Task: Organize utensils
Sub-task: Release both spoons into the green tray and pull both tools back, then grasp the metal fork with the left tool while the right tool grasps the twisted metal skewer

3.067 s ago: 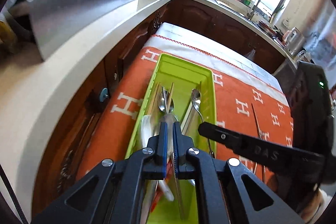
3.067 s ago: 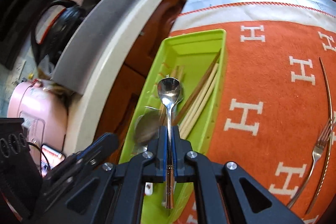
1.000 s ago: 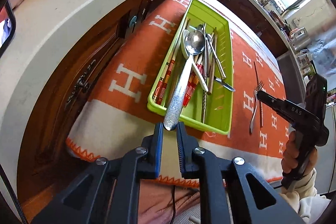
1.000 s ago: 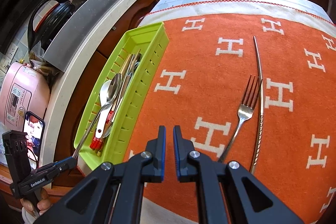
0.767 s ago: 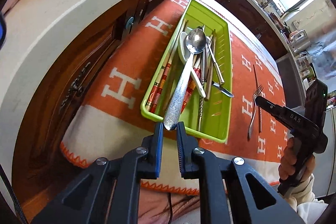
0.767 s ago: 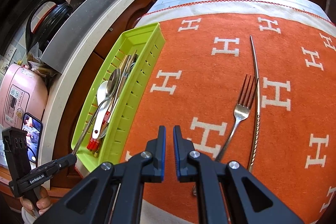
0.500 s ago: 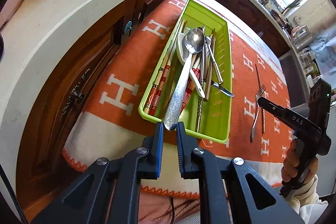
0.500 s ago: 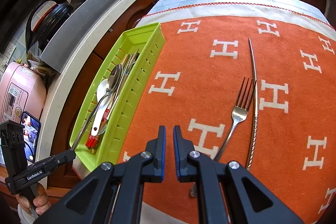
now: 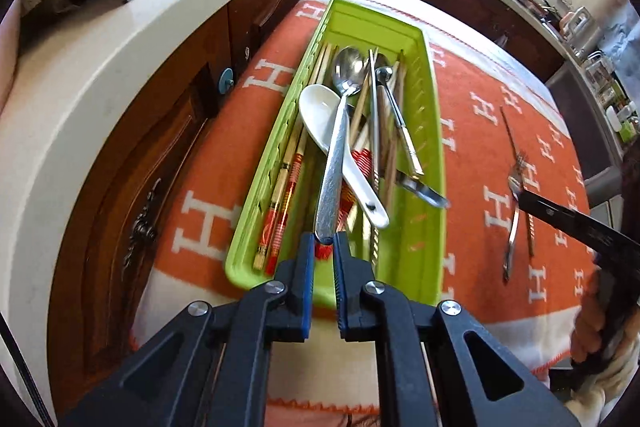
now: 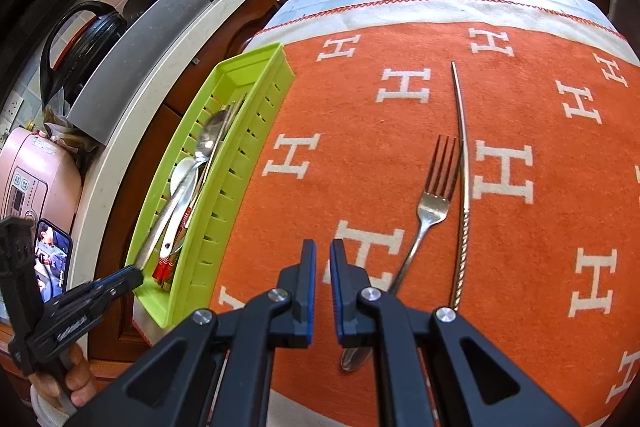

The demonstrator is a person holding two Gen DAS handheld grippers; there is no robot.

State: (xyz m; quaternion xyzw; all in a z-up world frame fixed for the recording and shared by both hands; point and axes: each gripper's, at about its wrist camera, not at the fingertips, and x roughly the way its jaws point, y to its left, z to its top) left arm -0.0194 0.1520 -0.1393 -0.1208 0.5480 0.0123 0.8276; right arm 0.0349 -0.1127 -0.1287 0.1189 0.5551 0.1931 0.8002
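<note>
**A:** What's my left claw (image 9: 324, 242) doing?

**B:** From here I see it pinching the handle tip of the steel spoon (image 9: 338, 143), its jaws closing on it. The spoon's bowl lies far up the green tray (image 9: 434, 163), over the white ceramic spoon (image 9: 336, 147) and the chopsticks (image 9: 286, 187).

**A:** And my right claw (image 10: 322, 253)?

**B:** Its pads sit almost together with nothing between them, hovering over the orange cloth (image 10: 340, 115) on the desk. The fork (image 10: 430, 203) lies just ahead and to the right, tines pointing away, with a long twisted metal chopstick (image 10: 462, 187) right beside it on its right.

**A:** Where's the tray from that side?

**B:** At the cloth's left edge, well apart from the fork.
</note>
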